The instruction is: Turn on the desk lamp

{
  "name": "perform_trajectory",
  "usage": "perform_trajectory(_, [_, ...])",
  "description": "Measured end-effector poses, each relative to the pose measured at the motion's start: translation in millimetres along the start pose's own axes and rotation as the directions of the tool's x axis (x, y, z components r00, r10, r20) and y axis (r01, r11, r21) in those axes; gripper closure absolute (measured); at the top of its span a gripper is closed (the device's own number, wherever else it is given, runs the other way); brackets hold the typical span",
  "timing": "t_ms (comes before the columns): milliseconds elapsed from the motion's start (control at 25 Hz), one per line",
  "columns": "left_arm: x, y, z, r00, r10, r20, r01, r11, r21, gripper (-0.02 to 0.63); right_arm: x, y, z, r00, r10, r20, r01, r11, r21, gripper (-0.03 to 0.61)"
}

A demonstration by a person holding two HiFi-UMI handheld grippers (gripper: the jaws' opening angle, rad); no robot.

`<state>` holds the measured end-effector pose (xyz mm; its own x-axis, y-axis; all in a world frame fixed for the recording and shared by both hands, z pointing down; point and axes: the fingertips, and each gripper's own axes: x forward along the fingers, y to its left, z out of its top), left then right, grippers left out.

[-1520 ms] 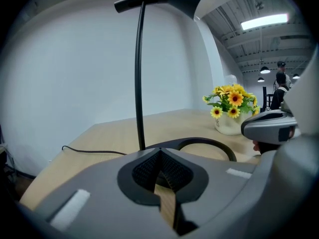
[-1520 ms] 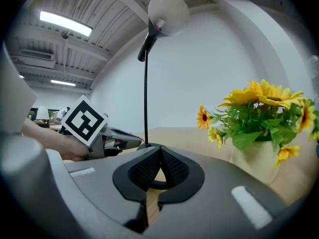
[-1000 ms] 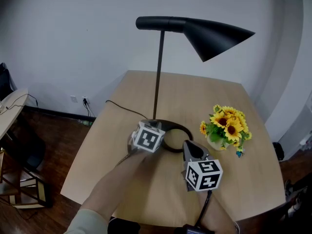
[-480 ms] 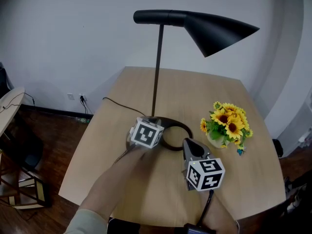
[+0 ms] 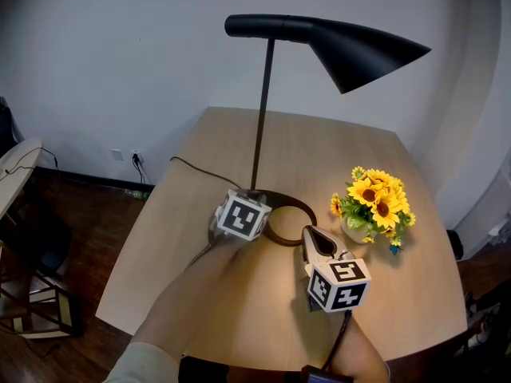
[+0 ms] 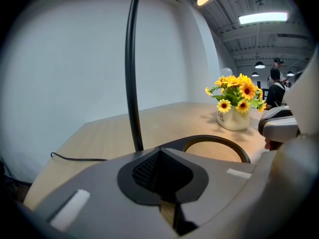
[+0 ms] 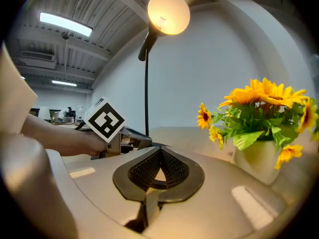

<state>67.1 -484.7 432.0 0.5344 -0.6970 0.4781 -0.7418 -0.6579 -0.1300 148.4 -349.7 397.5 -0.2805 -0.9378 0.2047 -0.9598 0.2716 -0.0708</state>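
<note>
Left hand-held gripper [image 5: 249, 201] sits with its jaws pressed together and nothing between them, its tip down by the ring base [image 5: 306, 208] of the desk lamp [image 5: 262, 118], just beside the foot of the pole. And there it goes, the lamp is lit! A moment ago the tabletop [image 5: 319, 146] looked flat and cool; now a warm pool spreads round the base, and my right gripper view catches the bulb [image 7: 168, 13] glowing. My right hand-held gripper [image 5: 308, 233] hangs closed and empty near the sunflowers [image 5: 374, 202]. I judge the job done, with only backing off left.
</note>
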Motion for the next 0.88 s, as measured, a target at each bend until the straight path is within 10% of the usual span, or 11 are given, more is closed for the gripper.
perform_trajectory(880, [-20.8, -5.5, -0.9, 0.998, 0.026, 0.055, -0.025, 0.999, -0.035, 0.62, 1.0, -3.2, -0.6, 1.0, -0.015, 0.004, 0.015, 1.0, 0.002, 0.578])
